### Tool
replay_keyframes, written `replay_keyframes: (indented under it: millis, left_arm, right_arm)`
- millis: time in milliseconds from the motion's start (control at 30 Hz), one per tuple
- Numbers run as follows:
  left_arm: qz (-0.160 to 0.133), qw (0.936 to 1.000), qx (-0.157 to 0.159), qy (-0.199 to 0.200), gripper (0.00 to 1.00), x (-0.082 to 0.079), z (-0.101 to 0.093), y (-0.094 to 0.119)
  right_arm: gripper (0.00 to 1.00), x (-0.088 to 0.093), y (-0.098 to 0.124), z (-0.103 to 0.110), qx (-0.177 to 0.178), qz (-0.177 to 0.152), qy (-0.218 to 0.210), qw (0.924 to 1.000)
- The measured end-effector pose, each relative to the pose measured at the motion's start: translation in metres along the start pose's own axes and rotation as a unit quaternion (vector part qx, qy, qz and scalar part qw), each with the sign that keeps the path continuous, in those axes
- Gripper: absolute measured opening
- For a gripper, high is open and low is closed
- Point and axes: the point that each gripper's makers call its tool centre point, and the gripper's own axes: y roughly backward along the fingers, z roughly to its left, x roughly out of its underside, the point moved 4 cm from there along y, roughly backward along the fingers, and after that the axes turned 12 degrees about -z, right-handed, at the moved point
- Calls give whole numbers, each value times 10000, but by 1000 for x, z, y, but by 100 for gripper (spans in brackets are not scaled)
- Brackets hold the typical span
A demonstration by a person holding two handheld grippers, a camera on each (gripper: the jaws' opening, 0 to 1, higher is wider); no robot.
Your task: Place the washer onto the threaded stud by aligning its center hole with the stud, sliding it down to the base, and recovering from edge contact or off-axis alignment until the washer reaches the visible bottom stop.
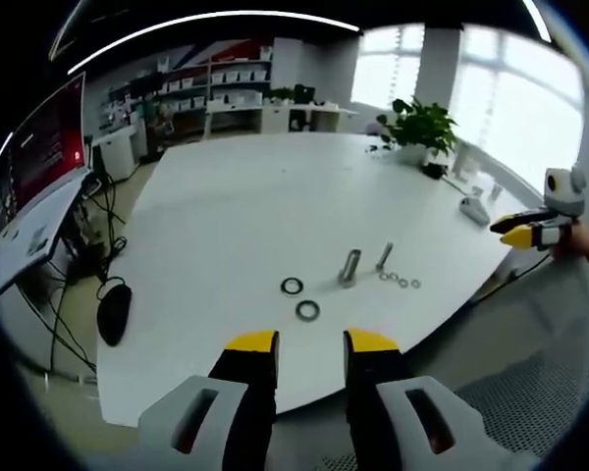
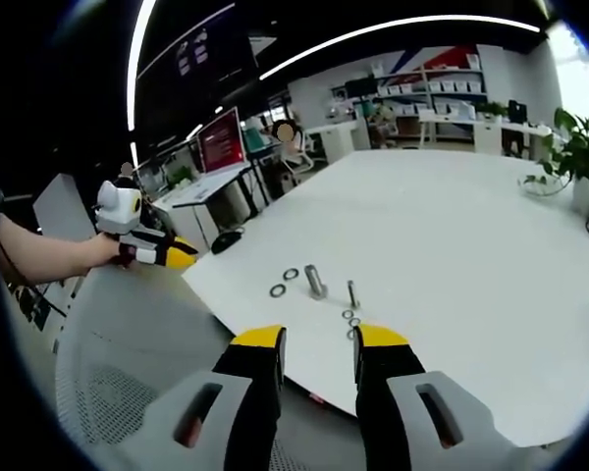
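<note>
White table point(image 1: 236, 216): two large washers point(image 1: 292, 286), two studs point(image 1: 349, 266)

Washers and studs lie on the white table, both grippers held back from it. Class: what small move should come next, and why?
Probably bring the left gripper forward and down to the nearer large washer. Its fingers are open and empty, that washer lies flat just ahead of them, and the stud stands upright close behind.

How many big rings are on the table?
2: one big ring left of the thick stud, the other ring nearer the left gripper. Small ones lie apart.
</note>
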Motion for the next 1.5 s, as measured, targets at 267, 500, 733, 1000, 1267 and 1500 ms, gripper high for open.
replay_keyframes:
  millis: [267, 500, 733, 1000, 1267, 1500]
  left_arm:
    - [-108, 9997, 25, 196, 27, -3, 1, 1]
    - [149, 9993, 311, -142, 27, -1, -10, -3]
    - [501, 9969, 494, -349, 29, 2, -14, -7]
    - [658, 9950, 614, -435, 30, -1, -15, -17]
    - [944, 9916, 639, -618, 30, 6, -11, -28]
    - [1116, 9903, 632, -531, 30, 4, -7, -47]
  right_arm:
    - [30, 1, 0, 0, 2, 26, 13, 10000]
    - [30, 2, 0, -2, 60, 55, -50, 10000]
    - [30, 2, 1, -2, 51, 57, -28, 10000]
    - [30, 2, 1, -2, 52, 31, -58, 10000]
    - [30, 2, 1, -2, 61, 35, -74, 9999]
    - [30, 1, 1, -4, 93, 7, -111, 9999]
